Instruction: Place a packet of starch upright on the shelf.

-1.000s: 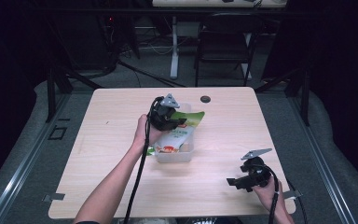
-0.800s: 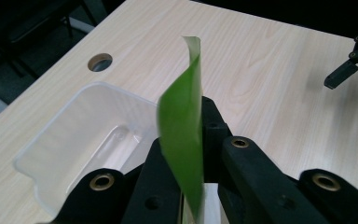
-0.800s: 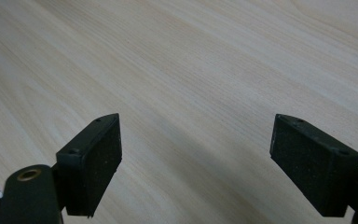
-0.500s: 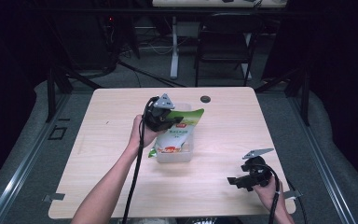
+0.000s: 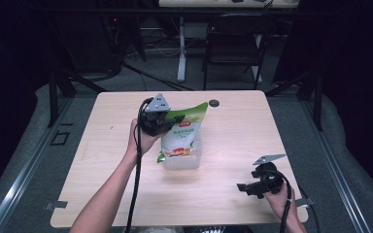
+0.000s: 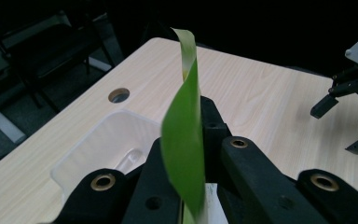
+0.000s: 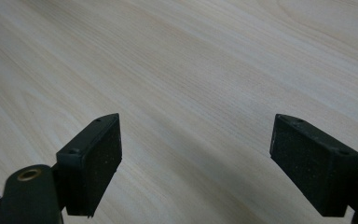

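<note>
Up above the clear plastic tub (image 5: pixel 182 158), the left gripper (image 5: pixel 167 121) has its fingers (image 6: pixel 214 128) clamped on the green top edge of a snack bag (image 5: pixel 182 136), having just closed onto it. That bag hangs upright with its lower end down inside the tub, which sits near the middle of the worktop (image 5: pixel 102 145). In the left gripper view the green strip (image 6: pixel 186 140) stands pinched between the two black fingers, with the tub's white rim (image 6: pixel 98 135) just behind. Well apart from the tub, toward the near right corner, the right gripper (image 5: pixel 250 187) hovers low over bare wood, its fingers (image 7: pixel 95 158) spread wide and holding nothing.
</note>
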Tool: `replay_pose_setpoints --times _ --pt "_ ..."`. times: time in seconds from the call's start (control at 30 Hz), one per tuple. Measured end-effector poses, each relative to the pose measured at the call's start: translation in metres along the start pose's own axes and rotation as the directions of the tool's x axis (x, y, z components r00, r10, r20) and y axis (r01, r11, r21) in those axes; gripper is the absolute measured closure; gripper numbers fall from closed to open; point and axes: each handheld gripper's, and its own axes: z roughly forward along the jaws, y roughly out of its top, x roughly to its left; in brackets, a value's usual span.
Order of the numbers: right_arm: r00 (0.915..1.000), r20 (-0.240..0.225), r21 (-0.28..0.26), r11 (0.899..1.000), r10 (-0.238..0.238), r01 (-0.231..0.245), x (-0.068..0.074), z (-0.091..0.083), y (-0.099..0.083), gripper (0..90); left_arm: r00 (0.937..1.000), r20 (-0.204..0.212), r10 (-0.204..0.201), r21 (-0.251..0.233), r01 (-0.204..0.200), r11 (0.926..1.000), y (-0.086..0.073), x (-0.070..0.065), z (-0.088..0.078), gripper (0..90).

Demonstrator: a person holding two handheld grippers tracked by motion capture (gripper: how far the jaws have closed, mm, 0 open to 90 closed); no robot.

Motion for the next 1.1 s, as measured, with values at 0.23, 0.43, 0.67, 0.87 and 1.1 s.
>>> replay_pose_setpoints --times 0.23,0.43,0.67,0.87,1.1 --pt "1.0000 0.000 0.008 1.000 -0.007 0.007 0.000 0.000 0.000 16.2 0.9998 -0.021 0.005 -0.026 -0.006 0.9996 -0.001 -0.001 0.003 89.9" --pt "1.0000 -0.003 0.010 1.000 -0.006 0.006 0.000 0.000 0.000 16.2 0.9998 -0.001 -0.022 -0.083 0.022 0.9963 -0.008 0.002 0.007 89.9" --pt "1.0000 -0.002 0.009 1.000 -0.005 0.005 0.000 0.000 0.000 16.2 0.9993 0.000 -0.037 -0.075 0.037 0.9965 -0.020 0.003 0.012 89.9" --pt "1.0000 -0.008 0.005 1.000 -0.004 0.004 0.000 0.001 0.000 16.2 0.9983 0.010 -0.058 -0.068 0.058 0.9960 -0.026 0.005 0.014 89.9" --pt "0.9999 -0.011 0.009 1.000 -0.006 0.006 0.000 0.001 0.000 16.3 0.9960 0.027 -0.085 -0.066 0.087 0.9940 -0.032 0.007 0.017 89.9"
